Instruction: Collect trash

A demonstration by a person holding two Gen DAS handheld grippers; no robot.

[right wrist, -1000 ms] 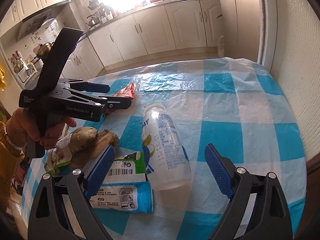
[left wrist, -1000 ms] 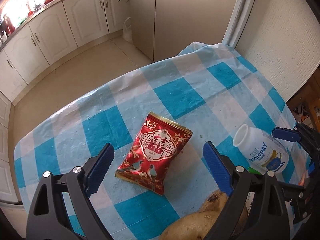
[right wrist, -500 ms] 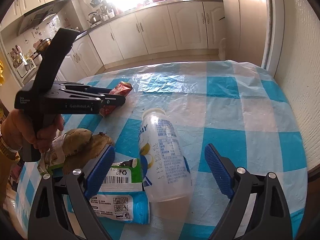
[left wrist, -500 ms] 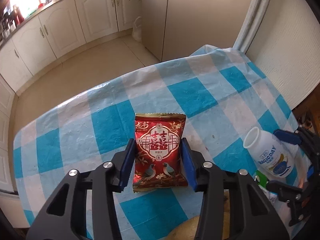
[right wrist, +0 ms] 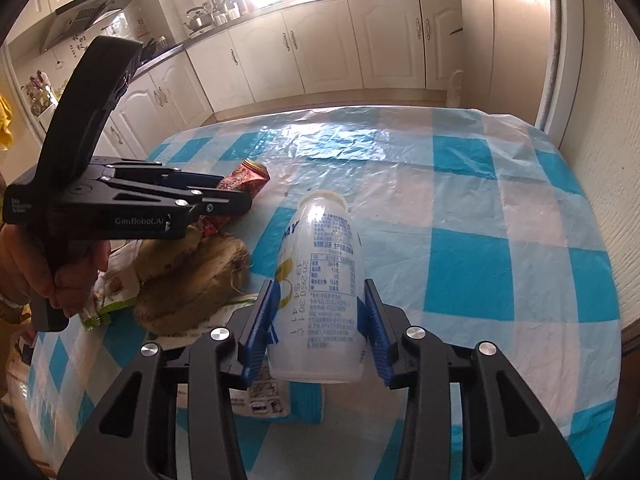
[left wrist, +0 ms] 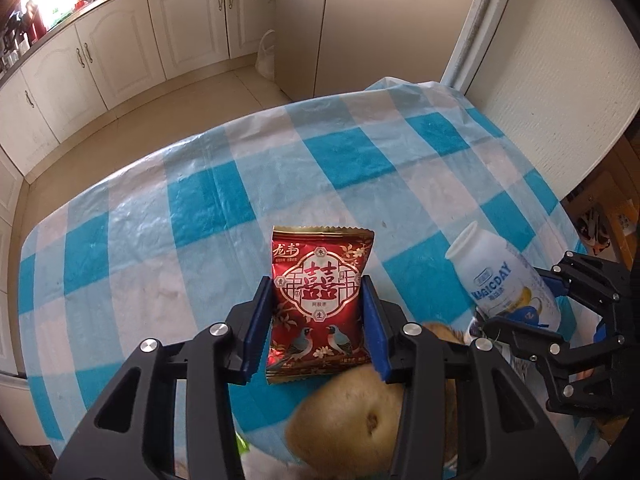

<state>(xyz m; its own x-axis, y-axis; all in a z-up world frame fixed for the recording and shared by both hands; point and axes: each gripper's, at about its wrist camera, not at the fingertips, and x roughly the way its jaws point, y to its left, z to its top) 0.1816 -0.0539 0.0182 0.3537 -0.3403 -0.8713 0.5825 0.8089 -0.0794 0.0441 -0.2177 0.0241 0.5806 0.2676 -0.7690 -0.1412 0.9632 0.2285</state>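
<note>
A: Where does the bench stand in the clear-up?
B: At the pick-up step. Take the potatoes as marker: the white bottle lies just right of them, and the right tongs have just closed on its base.
A: And the red snack packet?
B: Just beyond the potatoes, pinched by its sides in the left tongs, half-closed. I'd say both now need lifting clear.

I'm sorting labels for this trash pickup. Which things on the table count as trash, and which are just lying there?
Trash:
- red snack packet, in the left gripper
- white bottle, in the right gripper
- blue-green wrapper

Lying about:
- potatoes
- checked tablecloth
</note>
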